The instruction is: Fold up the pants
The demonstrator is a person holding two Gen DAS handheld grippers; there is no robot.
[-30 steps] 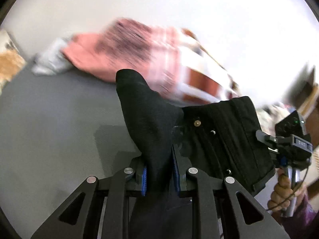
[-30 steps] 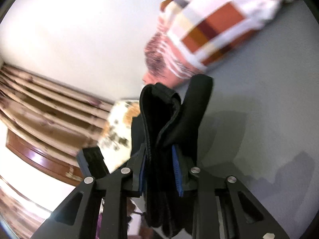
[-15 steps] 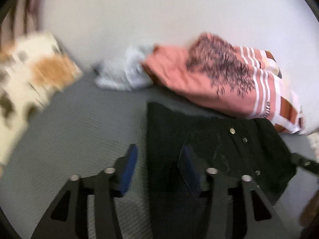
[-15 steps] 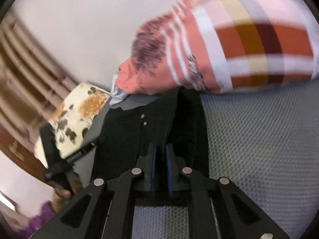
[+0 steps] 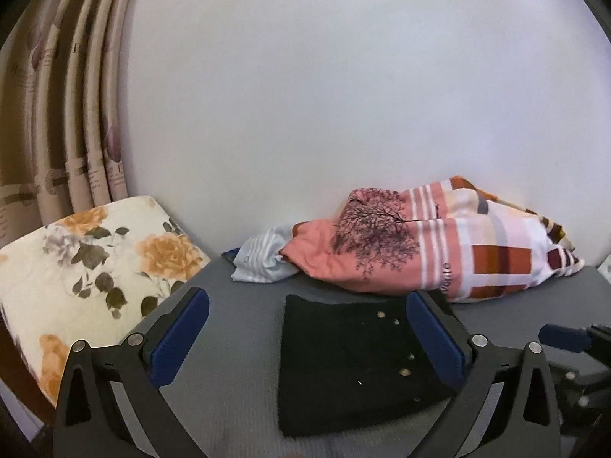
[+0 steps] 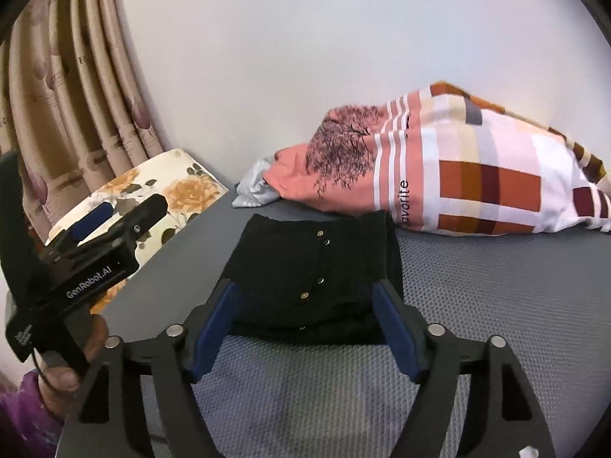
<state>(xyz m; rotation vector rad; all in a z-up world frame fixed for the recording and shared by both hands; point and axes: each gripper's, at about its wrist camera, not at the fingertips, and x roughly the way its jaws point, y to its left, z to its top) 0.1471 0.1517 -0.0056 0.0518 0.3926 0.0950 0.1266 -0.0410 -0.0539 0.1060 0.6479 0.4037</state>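
**Two claws spread wide, folded black pants lying flat on the grey surface**

Both grippers are spread wide and hold nothing. Nearest in the left wrist view, the left gripper (image 5: pixel 307 337) shows its blue pads far apart, one at the left over bare grey fabric, the other at the right over the edge of the garment. In the right wrist view the right gripper (image 6: pixel 303 328) is likewise wide, its two blue pads (image 6: pixel 212 332) framing the near edge of the garment without pinching it.

Between and just beyond the fingers lie the black pants (image 6: pixel 317 271), folded into a compact, roughly square bundle, flat on the grey textured surface (image 6: pixel 496 286). A row of small metal studs runs across the top layer. Whether either pad touches the cloth cannot be told.

At the left of the right wrist view, the left gripper's body, lettered GenRobot.AI, is held by the left hand (image 6: pixel 72 358), a purple sleeve at the wrist.

Beyond the pants, touching or nearly touching their far edge, rests a pink and striped pillow (image 5: pixel 439 252) printed with a dark tree, and beside it to the left a pale blue-white crumpled cloth (image 5: pixel 259 263). A floral cushion (image 5: pixel 95 263) sits at the far left edge of the surface. Behind stand a beige curtain (image 5: pixel 72 114) and a plain white wall (image 5: pixel 324 95)
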